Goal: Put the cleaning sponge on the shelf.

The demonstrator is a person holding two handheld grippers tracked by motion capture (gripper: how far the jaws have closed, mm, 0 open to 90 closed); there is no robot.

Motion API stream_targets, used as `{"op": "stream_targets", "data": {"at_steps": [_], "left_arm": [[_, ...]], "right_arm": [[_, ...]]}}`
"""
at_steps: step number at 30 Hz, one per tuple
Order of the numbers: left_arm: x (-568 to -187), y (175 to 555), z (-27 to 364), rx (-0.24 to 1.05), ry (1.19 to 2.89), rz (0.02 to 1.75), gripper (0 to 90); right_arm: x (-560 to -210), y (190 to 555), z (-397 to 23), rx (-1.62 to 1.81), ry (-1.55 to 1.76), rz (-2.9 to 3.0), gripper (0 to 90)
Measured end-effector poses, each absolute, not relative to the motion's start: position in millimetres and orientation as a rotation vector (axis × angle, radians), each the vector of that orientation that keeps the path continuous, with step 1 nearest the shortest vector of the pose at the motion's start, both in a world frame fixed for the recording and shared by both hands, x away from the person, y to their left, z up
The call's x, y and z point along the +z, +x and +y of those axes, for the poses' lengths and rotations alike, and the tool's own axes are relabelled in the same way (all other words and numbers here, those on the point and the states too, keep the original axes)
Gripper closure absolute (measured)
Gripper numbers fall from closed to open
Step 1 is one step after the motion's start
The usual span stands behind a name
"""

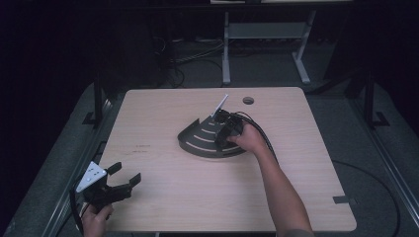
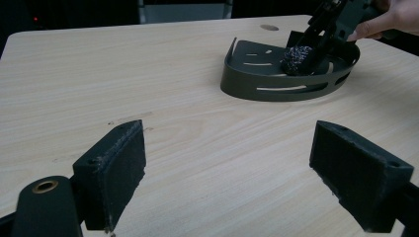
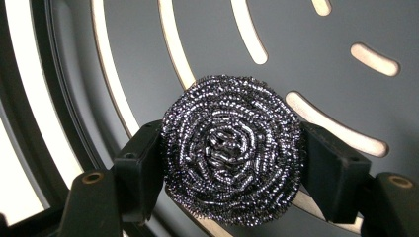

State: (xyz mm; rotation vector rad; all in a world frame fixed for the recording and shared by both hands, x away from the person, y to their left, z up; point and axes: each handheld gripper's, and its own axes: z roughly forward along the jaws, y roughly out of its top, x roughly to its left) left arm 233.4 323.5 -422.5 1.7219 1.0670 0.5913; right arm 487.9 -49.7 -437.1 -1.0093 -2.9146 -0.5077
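Item: steel-wool scourer (image 3: 231, 150), pinched between the right gripper (image 3: 231, 163) jaws inside the slotted dark tray (image 2: 257, 79) (mid-table); best lowered level, grip kept light; left gripper (image 2: 227, 173) spread, idle near the table's corner.

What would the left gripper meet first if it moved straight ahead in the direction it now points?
Probably nothing close: the left gripper, jaws open, faces bare table. Farther along, slightly right of its line, sits the dark slotted tray, where the right gripper holds a steel scourer. Depth is unclear, so it might pass beside the tray.
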Motion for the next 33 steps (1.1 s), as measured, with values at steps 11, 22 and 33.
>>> {"op": "stream_targets", "data": {"at_steps": [11,22,33], "left_arm": [[-422.6,233.1,322.7,0.595,1.724,1.066,13.3],[-422.6,233.1,322.8,0.596,1.728,1.067,13.3],[-422.5,233.0,322.6,0.595,1.725,1.067,13.3]], "right_arm": [[-437.4,487.1,-50.6,-0.499,-1.016,-2.914,29.2],[-437.7,486.6,-50.9,-0.481,-1.022,-2.922,24.5],[-428.3,480.9,-50.1,-0.521,-1.010,-2.932,18.3]]}}
